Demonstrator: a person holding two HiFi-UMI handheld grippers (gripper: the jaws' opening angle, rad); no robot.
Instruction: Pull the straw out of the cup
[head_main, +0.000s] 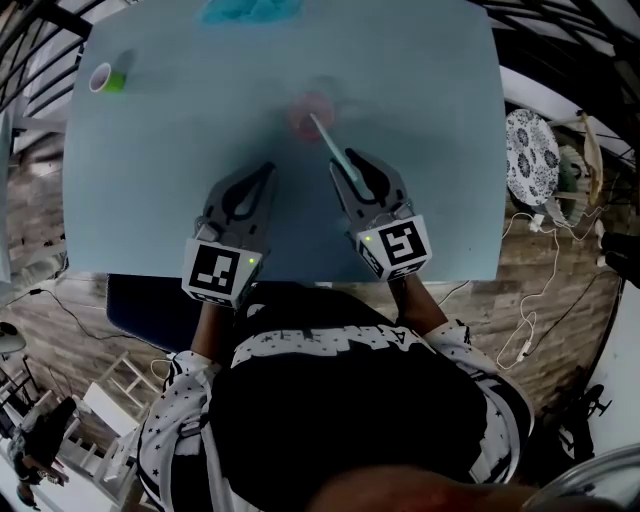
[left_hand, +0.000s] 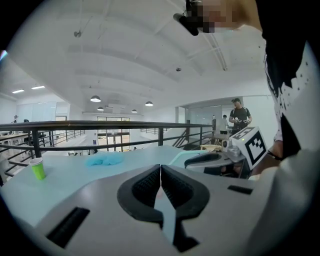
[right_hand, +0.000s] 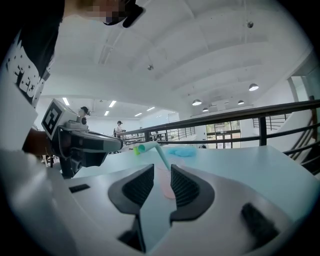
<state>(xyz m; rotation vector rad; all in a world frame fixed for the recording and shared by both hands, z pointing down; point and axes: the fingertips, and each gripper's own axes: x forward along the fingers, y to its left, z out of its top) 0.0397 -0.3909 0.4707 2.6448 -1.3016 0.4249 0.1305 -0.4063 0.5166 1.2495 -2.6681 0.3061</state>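
Observation:
A pale pink cup (head_main: 312, 113) stands mid-table with a light teal straw (head_main: 330, 142) leaning out of it toward me. My right gripper (head_main: 353, 161) is open, its tips at the straw's upper end. In the right gripper view the cup (right_hand: 167, 189) shows through the gap between the jaws, and the straw (right_hand: 161, 155) rises just beyond them, not pinched. My left gripper (head_main: 265, 172) hovers to the left of the cup, shut on nothing, its black pads (left_hand: 150, 186) pressed together.
A small green cup (head_main: 108, 78) lies at the table's far left and a blue cloth (head_main: 250, 10) at the far edge. The light blue table (head_main: 160, 180) ends at a railing (left_hand: 100, 126). People stand in the background (left_hand: 239, 115).

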